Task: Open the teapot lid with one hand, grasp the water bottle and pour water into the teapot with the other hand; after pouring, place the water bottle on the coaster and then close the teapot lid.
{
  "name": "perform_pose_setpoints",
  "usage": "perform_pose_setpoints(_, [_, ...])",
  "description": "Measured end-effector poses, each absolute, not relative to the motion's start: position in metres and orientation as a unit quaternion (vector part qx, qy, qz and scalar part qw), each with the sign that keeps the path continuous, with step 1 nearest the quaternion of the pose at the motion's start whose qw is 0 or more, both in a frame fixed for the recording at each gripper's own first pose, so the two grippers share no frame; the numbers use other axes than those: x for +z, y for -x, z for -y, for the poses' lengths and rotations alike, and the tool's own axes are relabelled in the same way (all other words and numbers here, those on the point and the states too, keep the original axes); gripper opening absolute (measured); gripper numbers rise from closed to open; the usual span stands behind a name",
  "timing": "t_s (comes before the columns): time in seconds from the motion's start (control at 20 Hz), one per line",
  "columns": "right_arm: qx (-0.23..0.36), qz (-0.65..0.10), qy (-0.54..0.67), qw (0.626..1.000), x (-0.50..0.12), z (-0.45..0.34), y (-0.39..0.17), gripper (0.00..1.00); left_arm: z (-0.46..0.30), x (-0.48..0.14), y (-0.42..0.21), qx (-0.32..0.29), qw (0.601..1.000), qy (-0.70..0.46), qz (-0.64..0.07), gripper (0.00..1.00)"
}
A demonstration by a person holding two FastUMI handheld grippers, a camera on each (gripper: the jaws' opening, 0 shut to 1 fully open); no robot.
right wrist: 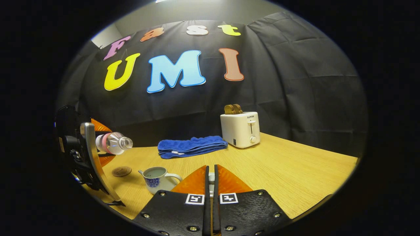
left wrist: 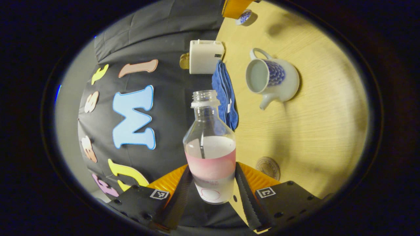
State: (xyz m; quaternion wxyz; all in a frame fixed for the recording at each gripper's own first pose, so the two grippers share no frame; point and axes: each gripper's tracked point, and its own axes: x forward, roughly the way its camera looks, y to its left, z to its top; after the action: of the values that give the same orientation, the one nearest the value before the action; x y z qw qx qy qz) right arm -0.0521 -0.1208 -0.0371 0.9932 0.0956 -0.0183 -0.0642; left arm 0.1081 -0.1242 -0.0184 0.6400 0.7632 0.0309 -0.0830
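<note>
Clear plastic water bottle clamped in left gripper, tipped sideways at mid-left of right gripper view. Open teapot upper right; coaster lower right. Right gripper nearly closed on something small and pale, probably the lid. Pouring step; next, mouth over pot.

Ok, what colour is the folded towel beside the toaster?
Blue. The towel shows best in the right gripper view, lying next to the white toaster.
</note>
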Motion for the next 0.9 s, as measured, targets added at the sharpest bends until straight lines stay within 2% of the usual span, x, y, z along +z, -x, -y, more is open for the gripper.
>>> perform_pose_setpoints(0.25, [-0.065,0.018,-0.099,0.993,-0.037,0.122,0.053,0.03,0.130,-0.017,-0.105,-0.080,0.594,-0.800,-0.019,0.87])
perform_pose_setpoints(0.9, [-0.070,0.017,-0.101,0.992,-0.039,0.127,0.055,0.03,0.139,0.000,-0.109,-0.076,0.516,-0.853,-0.003,0.87])
